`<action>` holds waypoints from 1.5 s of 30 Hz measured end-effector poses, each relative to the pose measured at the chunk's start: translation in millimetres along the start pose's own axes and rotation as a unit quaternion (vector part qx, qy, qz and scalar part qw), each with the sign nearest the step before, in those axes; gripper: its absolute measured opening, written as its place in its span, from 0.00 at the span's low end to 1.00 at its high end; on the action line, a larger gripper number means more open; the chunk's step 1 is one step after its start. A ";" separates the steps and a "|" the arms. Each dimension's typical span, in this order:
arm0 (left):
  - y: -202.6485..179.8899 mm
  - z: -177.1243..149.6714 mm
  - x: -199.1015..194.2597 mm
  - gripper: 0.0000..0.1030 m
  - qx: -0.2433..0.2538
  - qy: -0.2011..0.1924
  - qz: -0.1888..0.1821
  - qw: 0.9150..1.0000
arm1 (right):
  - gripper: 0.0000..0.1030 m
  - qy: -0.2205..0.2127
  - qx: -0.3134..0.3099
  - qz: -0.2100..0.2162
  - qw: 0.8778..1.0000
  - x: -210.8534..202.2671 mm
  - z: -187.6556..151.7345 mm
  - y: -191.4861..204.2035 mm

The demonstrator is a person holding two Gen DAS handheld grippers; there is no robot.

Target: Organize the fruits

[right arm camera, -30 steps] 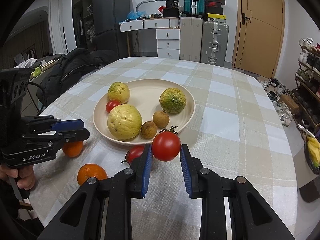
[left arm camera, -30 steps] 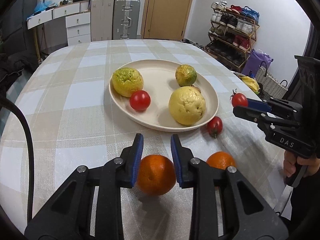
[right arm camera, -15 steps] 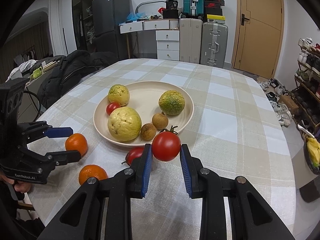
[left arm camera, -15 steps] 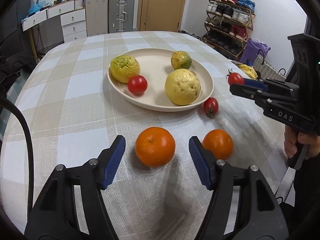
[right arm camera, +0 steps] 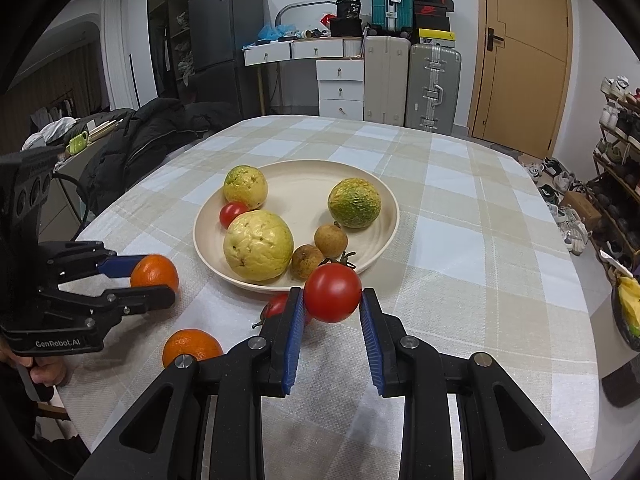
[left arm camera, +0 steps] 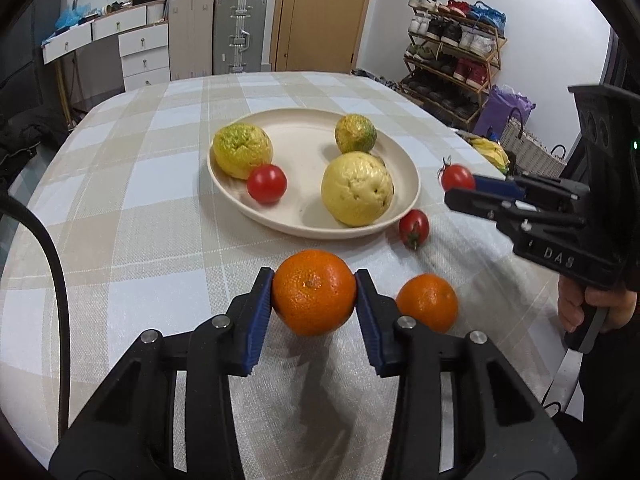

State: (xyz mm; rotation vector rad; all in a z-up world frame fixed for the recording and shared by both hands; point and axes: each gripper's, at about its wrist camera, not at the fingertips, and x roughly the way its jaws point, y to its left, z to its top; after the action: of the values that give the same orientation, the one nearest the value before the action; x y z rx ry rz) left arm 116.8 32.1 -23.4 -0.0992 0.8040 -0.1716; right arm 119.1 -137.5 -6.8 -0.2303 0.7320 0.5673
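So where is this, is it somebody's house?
Most likely yes, a room in a home: a dining table with a checked cloth, a shoe rack by the wall, and suitcases stacked near a door.

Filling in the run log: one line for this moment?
left tool: shut on orange | right tool: shut on tomato | plate: five fruits and a tomato
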 end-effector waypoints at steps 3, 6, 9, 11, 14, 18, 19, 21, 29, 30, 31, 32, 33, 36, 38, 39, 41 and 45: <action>1.8 6.5 -2.4 0.36 -0.003 -0.015 0.007 1.000 | 0.28 0.000 -0.003 0.003 1.000 1.5 0.1 3.1; 4.8 13.3 -4.1 0.36 -0.008 -0.028 0.011 1.000 | 0.28 -0.001 0.000 0.007 1.000 3.5 1.4 3.0; 6.7 18.9 -5.0 0.36 -0.008 -0.041 0.021 0.999 | 0.28 -0.006 0.004 0.016 1.000 3.1 2.3 1.7; 8.3 22.5 -4.1 0.36 -0.013 -0.045 0.017 0.999 | 0.28 -0.012 0.004 0.016 1.000 3.1 3.2 1.1; 10.6 27.5 -2.7 0.36 -0.019 -0.051 0.019 0.998 | 0.28 -0.019 0.009 0.022 1.000 3.3 4.9 0.0; 11.2 33.6 -0.1 0.36 -0.023 -0.061 0.024 0.998 | 0.28 -0.030 0.013 0.029 0.999 2.3 8.3 -0.6; 10.7 34.8 0.3 0.36 -0.023 -0.064 0.026 0.997 | 0.28 -0.033 0.014 0.030 0.999 2.8 9.5 -0.9; 10.2 37.3 1.5 0.36 -0.023 -0.068 0.028 0.997 | 0.28 -0.037 0.017 0.034 0.999 3.4 12.0 -1.6; 10.3 45.1 4.0 0.36 -0.024 -0.078 0.035 0.996 | 0.28 -0.053 0.029 0.040 0.997 2.7 23.0 -6.6; 11.0 46.9 3.9 0.36 -0.026 -0.081 0.035 0.996 | 0.28 -0.056 0.030 0.041 0.997 2.9 24.2 -7.2; 11.1 48.4 4.0 0.36 -0.027 -0.082 0.035 0.996 | 0.28 -0.056 0.032 0.043 0.997 3.6 25.7 -7.9; 11.1 50.0 4.0 0.36 -0.027 -0.084 0.034 0.996 | 0.28 -0.055 0.033 0.045 0.997 5.6 27.5 -8.6; 10.5 51.3 3.7 0.36 -0.027 -0.086 0.035 0.995 | 0.28 -0.056 0.034 0.043 0.997 6.6 28.7 -8.8; 8.2 55.2 3.9 0.36 -0.020 -0.091 0.038 0.995 | 0.28 -0.057 0.030 0.042 0.997 9.0 32.9 -8.6; 7.6 57.6 4.7 0.36 -0.020 -0.093 0.035 0.995 | 0.28 -0.056 0.030 0.045 0.997 10.8 36.1 -8.7; 7.5 59.0 5.5 0.36 -0.021 -0.093 0.034 0.995 | 0.28 -0.056 0.030 0.046 0.997 12.0 37.7 -8.2; 7.3 60.2 6.1 0.36 -0.020 -0.094 0.036 0.995 | 0.28 -0.053 0.027 0.049 0.997 14.1 40.2 -7.0; 6.2 67.3 10.5 0.36 -0.016 -0.094 0.038 0.995 | 0.28 -0.044 0.024 0.052 0.997 21.6 45.4 -5.8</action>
State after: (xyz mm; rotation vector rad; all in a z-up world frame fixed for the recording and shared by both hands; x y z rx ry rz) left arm 173.4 37.7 14.7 -0.1136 0.6222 -0.0766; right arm 161.0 -115.9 11.5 -0.1223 0.6747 0.6548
